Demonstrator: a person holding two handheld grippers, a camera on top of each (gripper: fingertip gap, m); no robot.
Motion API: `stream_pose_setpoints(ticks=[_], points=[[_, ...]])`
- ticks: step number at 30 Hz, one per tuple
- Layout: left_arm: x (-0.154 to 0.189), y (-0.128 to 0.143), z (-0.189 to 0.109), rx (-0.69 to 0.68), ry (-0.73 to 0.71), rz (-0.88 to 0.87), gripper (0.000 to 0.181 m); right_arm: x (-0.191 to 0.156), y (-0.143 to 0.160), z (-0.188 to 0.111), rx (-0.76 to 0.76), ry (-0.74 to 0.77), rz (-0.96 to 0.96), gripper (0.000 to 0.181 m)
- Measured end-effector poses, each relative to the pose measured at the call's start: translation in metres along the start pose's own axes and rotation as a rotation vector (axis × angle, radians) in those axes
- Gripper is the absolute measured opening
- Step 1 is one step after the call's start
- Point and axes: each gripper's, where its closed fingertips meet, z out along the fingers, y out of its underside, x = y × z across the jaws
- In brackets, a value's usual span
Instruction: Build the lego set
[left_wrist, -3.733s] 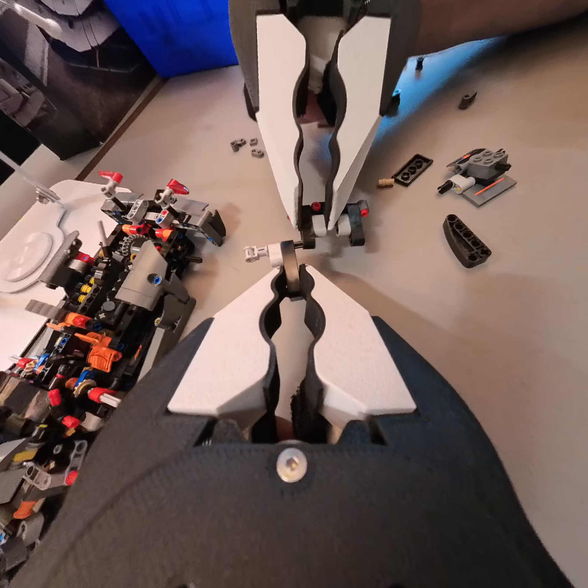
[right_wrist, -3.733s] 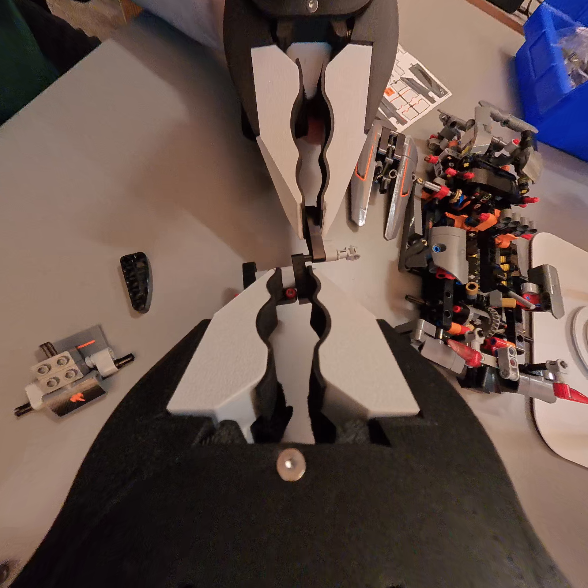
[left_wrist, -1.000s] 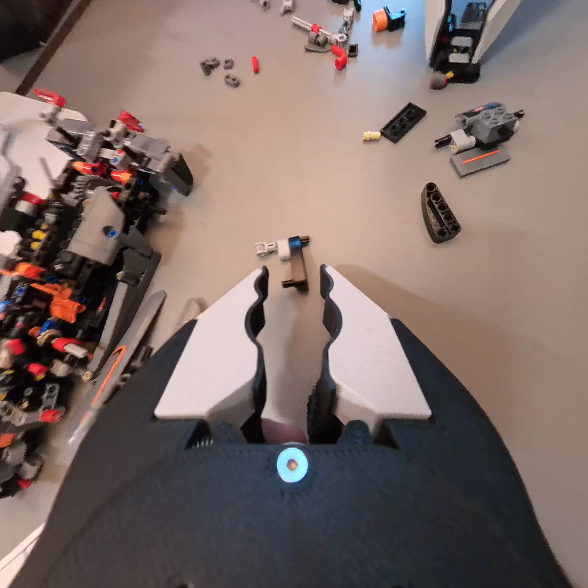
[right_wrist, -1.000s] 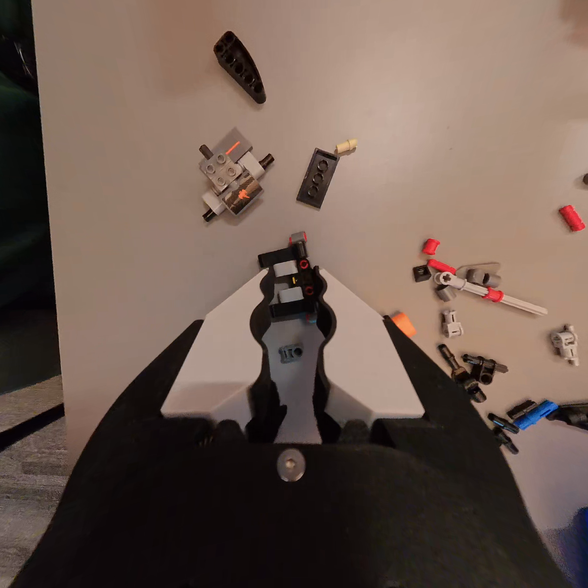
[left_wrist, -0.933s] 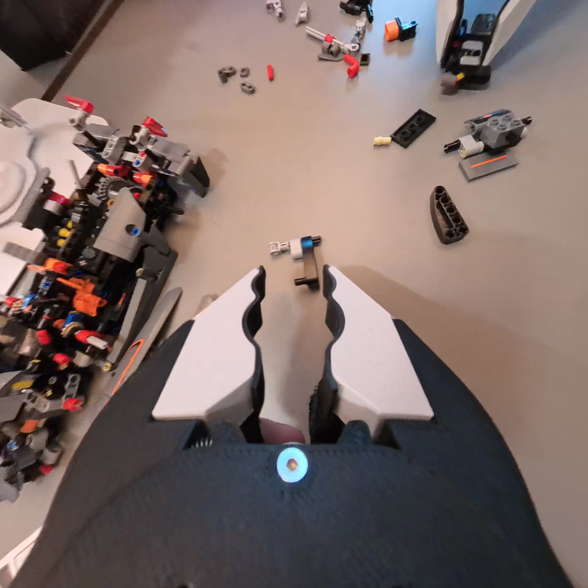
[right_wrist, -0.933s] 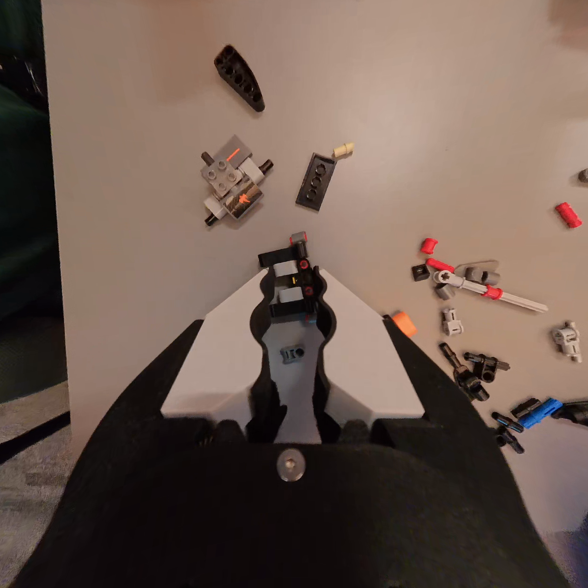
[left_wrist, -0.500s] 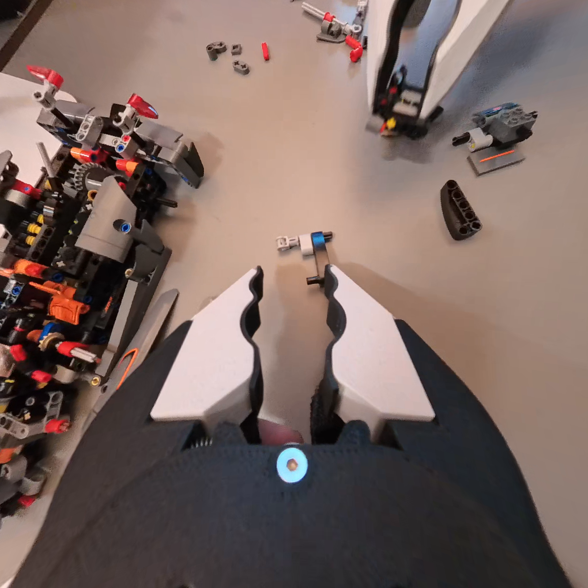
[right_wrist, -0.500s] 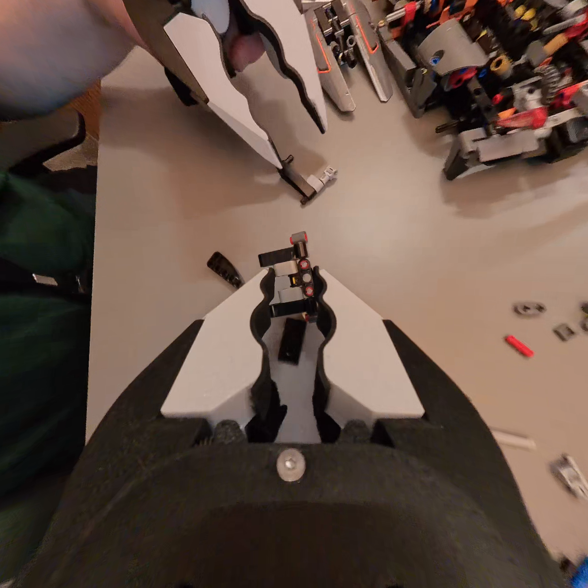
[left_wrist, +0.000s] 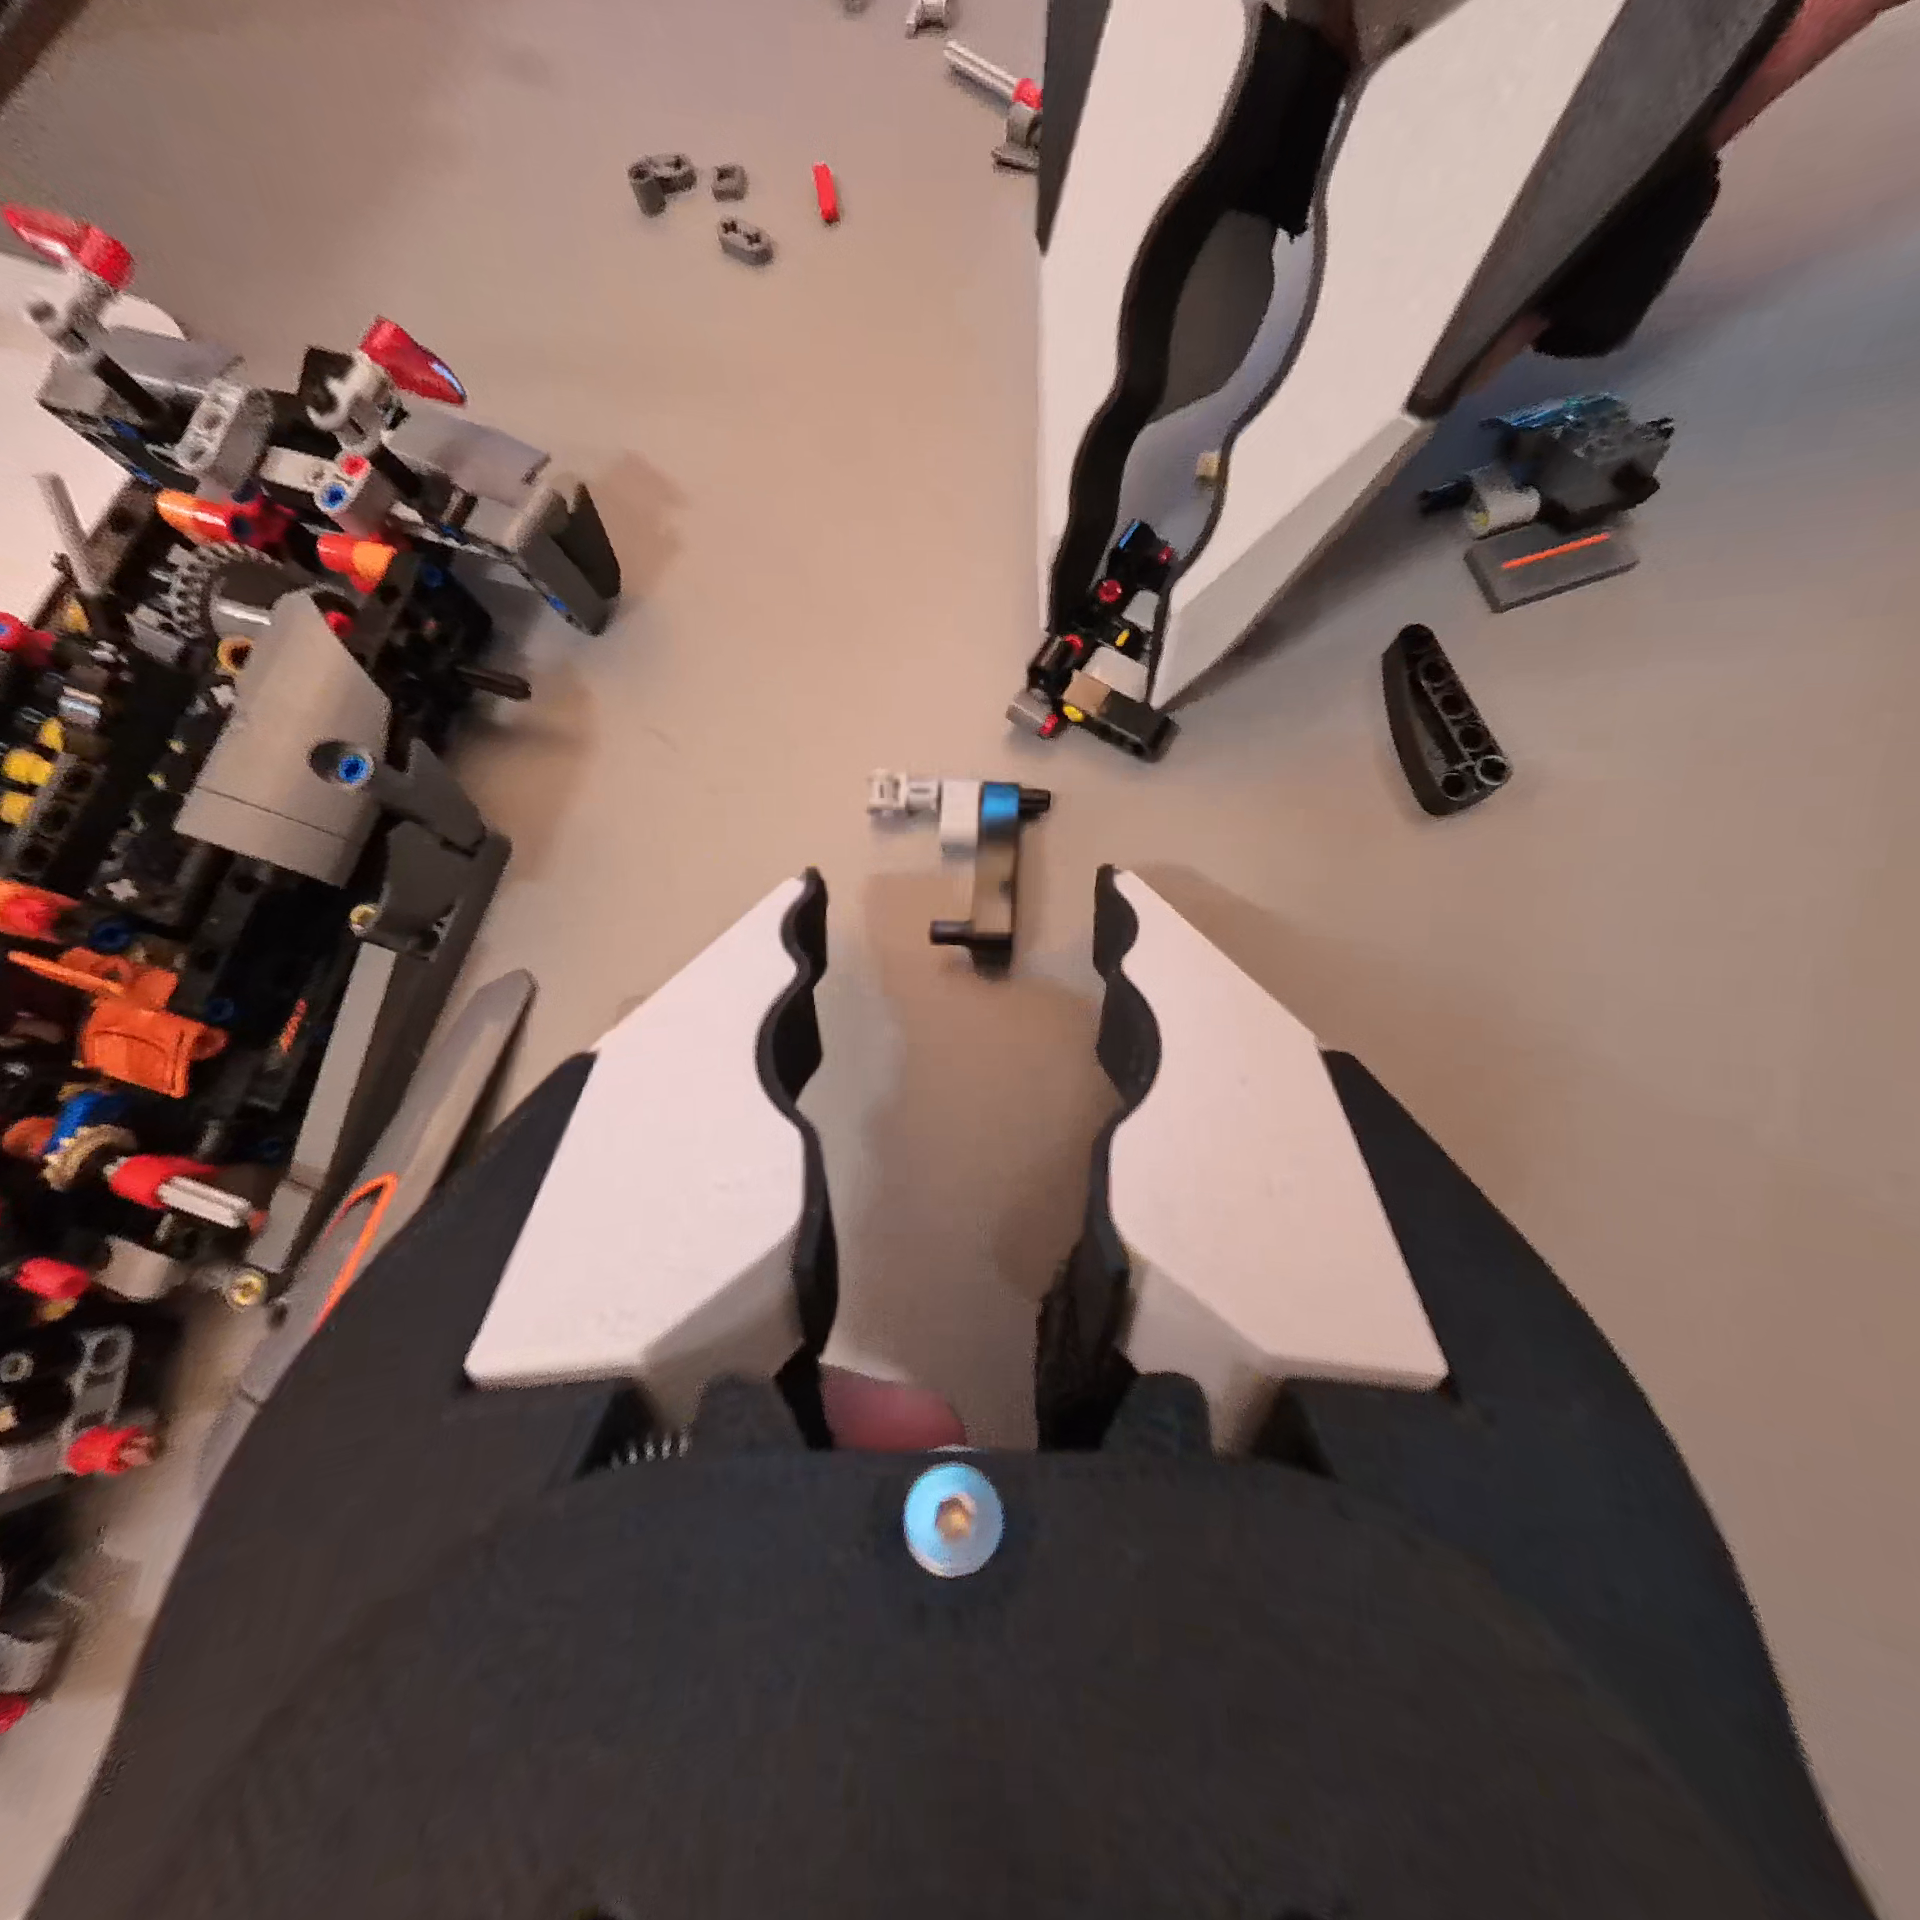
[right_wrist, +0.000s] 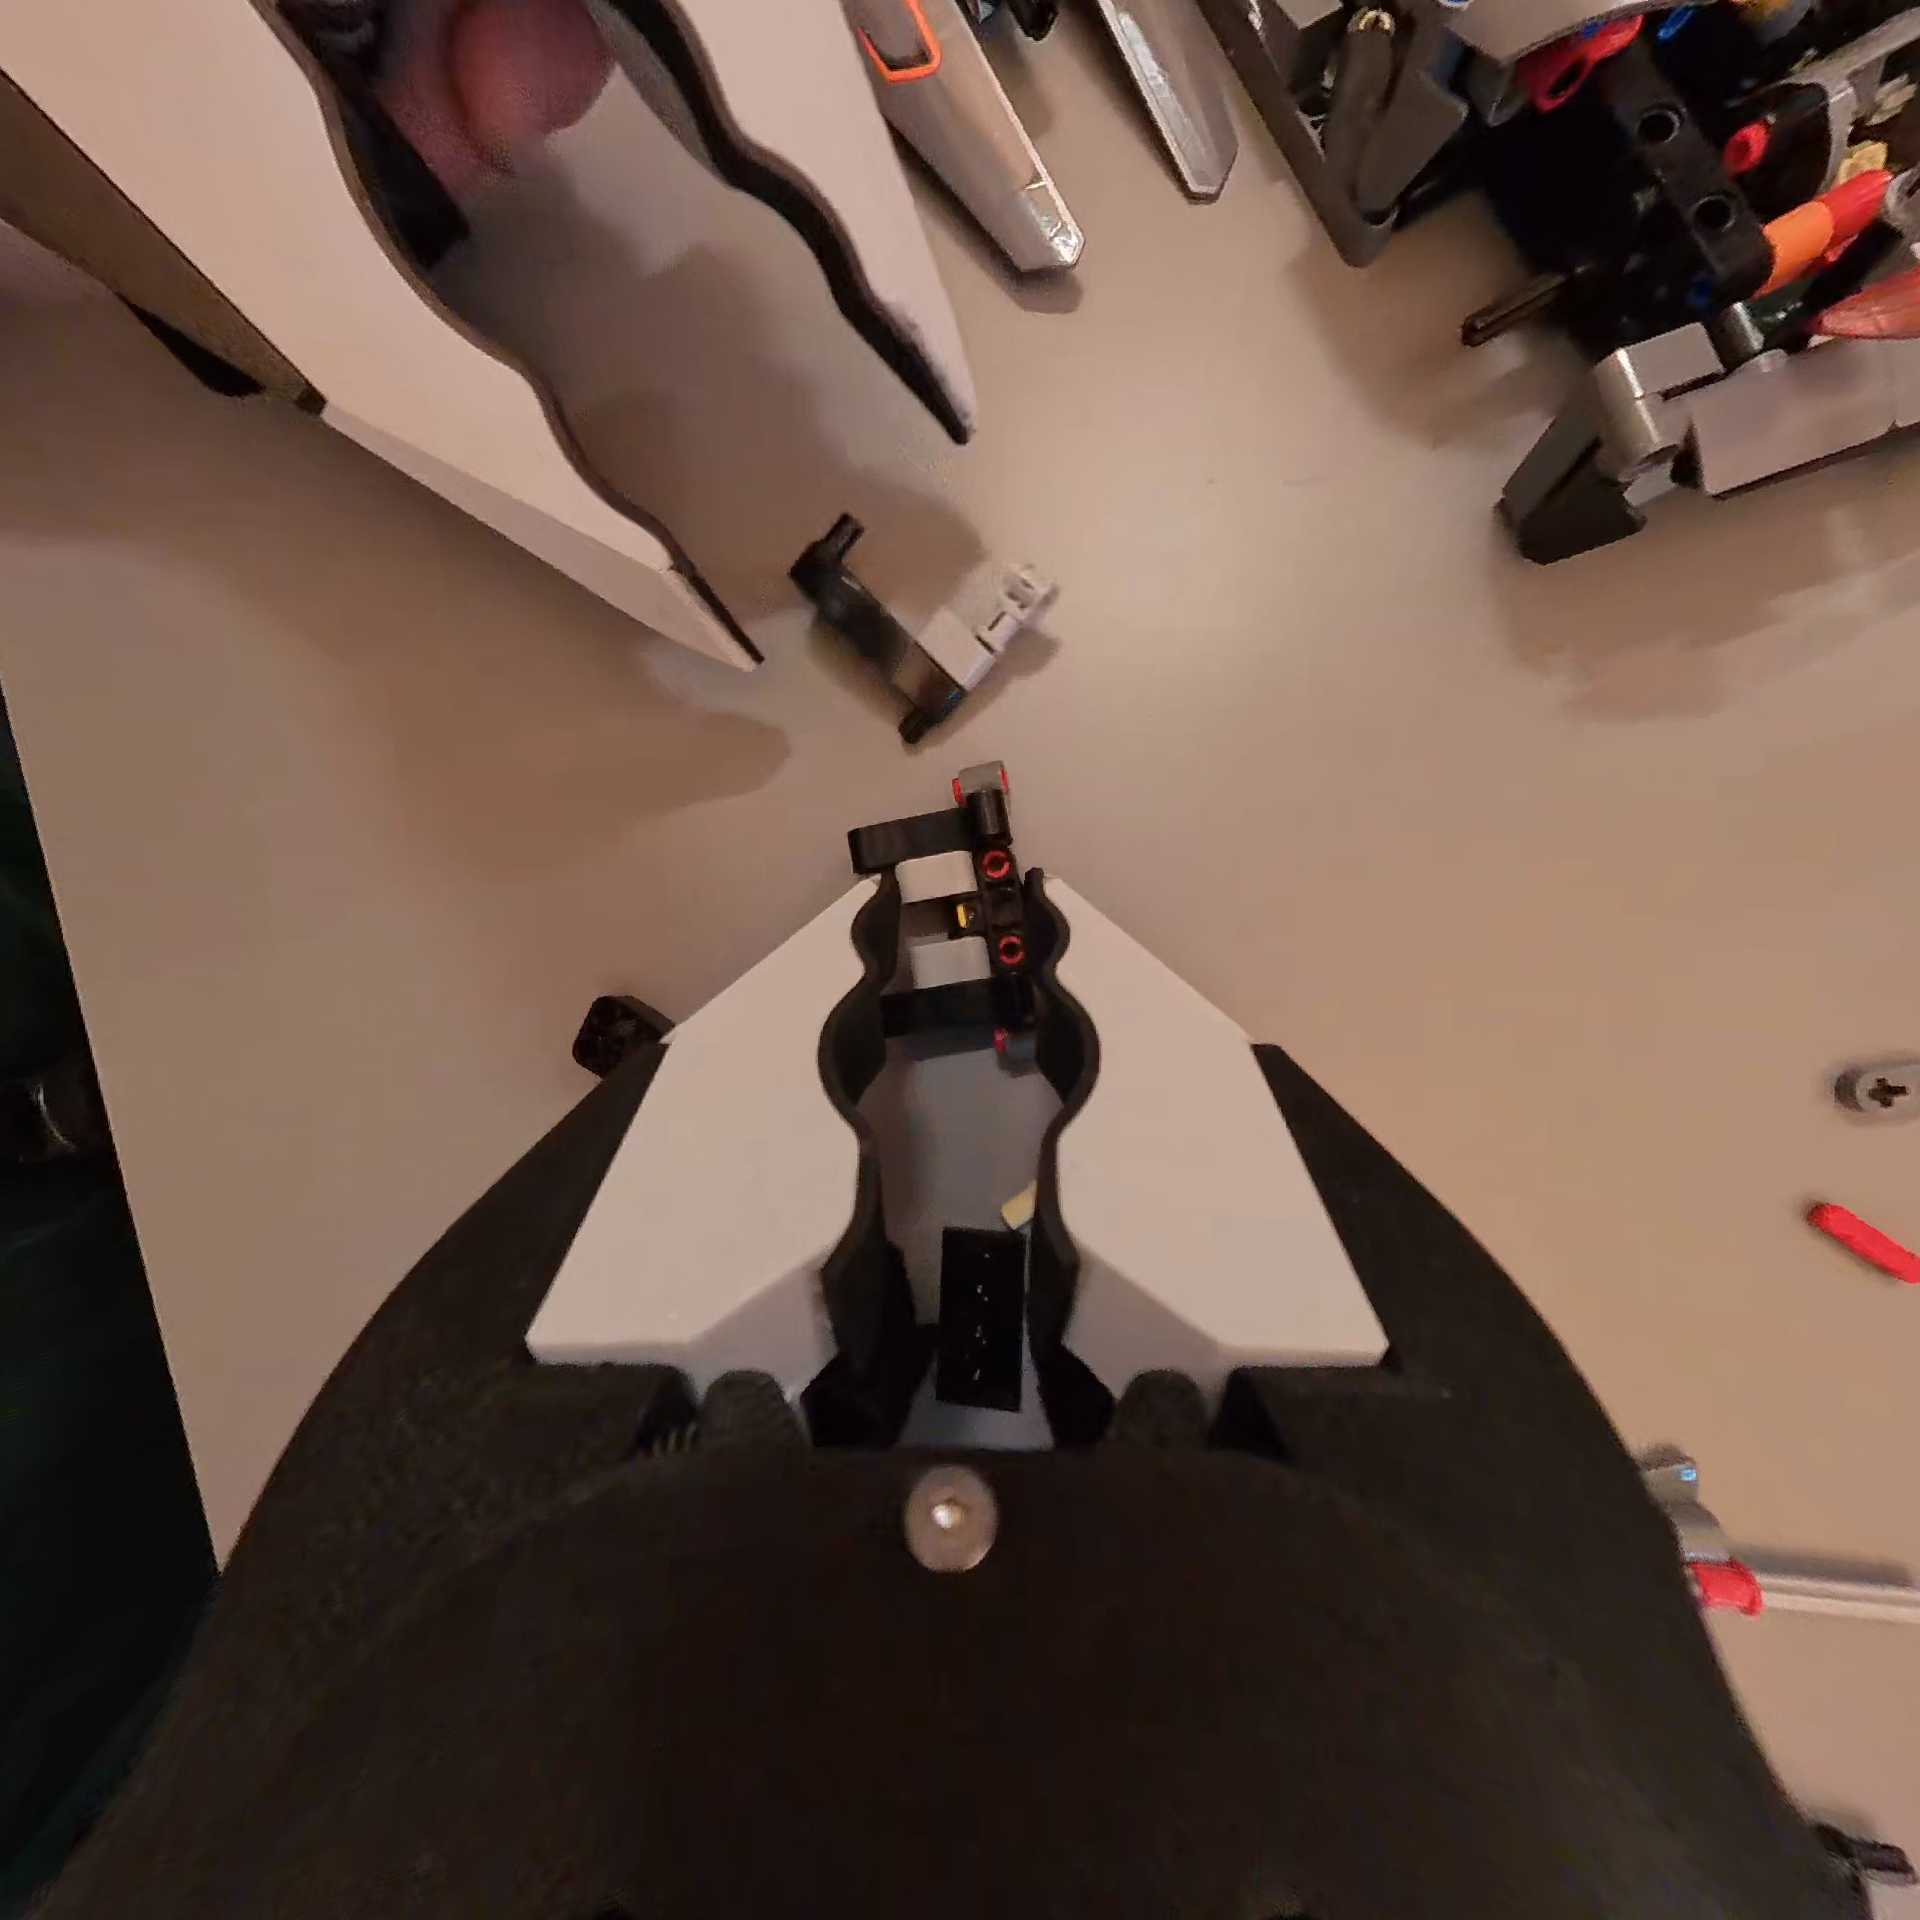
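Since half a second ago, the left gripper has spread its fingers wider and centred over the small crank piece, which then sat against the right finger and now lies free between the tips. Both white fingers stand apart, holding nothing, their tips hanging either side of the piece without touching it.

That piece rests flat on the beige table. Its black arm runs lengthwise away from the left gripper, ending at a blue and white collar from which a light grey pin sticks out sideways to the left. Seen from the right wrist camera, the same crank piece lies diagonally just ahead.

Opposite, the right gripper is clamped on a small black sub-assembly with white blocks and red pin ends. Its long axis runs along the fingers, and a grey-tipped end pokes out beyond the tips toward the crank piece, close but not touching.

Farther out, a large part-built model in black, grey, orange and red fills the left side of the left wrist view. A curved black beam and a small grey block assembly lie to the right, and loose grey and red bits are scattered beyond.
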Motion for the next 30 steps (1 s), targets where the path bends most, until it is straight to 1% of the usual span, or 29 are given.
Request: stream_pose_setpoints(ticks=[4, 7, 8, 9, 11, 12, 13, 15, 17, 19, 22, 26, 30], points=[[0.000, -0.009, 0.008, -0.014, 0.015, 0.065, 0.049, 0.000, 0.001, -0.001, 0.014, 0.008, 0.025, 0.021], [-0.001, -0.008, 0.018, -0.076, 0.023, 0.155, 0.049, 0.001, 0.001, -0.003, 0.021, 0.011, 0.022, 0.022], [-0.004, -0.007, 0.020, -0.101, 0.021, 0.173, 0.052, 0.001, 0.002, -0.002, 0.021, 0.007, 0.026, 0.022], [-0.007, -0.006, 0.022, -0.115, 0.021, 0.186, 0.050, 0.001, 0.002, -0.002, 0.022, 0.004, 0.026, 0.022], [-0.003, -0.004, 0.023, -0.137, 0.093, 0.182, 0.050, 0.002, 0.001, -0.001, 0.032, 0.000, 0.031, 0.022], [-0.003, -0.002, 0.025, -0.145, 0.108, 0.182, 0.048, 0.002, 0.001, -0.001, 0.035, -0.003, 0.031, 0.022], [-0.003, -0.002, 0.027, -0.147, 0.120, 0.186, 0.043, 0.002, 0.001, -0.001, 0.037, -0.004, 0.029, 0.022], [0.000, -0.003, 0.030, -0.141, 0.166, 0.165, 0.037, 0.002, 0.000, -0.001, 0.043, -0.010, 0.033, 0.022], [0.001, -0.004, 0.030, -0.139, 0.181, 0.172, 0.037, 0.002, 0.000, -0.001, 0.045, -0.013, 0.030, 0.022], [0.000, -0.004, 0.031, -0.136, 0.170, 0.157, 0.036, 0.002, 0.000, -0.001, 0.048, -0.015, 0.033, 0.021], [-0.003, -0.007, 0.032, -0.105, 0.098, 0.087, 0.032, 0.005, -0.002, -0.001, 0.064, -0.006, 0.059, 0.021], [0.002, -0.010, 0.034, -0.063, 0.034, 0.002, 0.032, 0.010, -0.004, 0.000, 0.088, 0.015, 0.107, 0.022], [0.000, -0.012, 0.031, -0.027, -0.024, -0.064, 0.031, 0.017, -0.006, -0.001, 0.090, 0.071, 0.123, 0.022]])
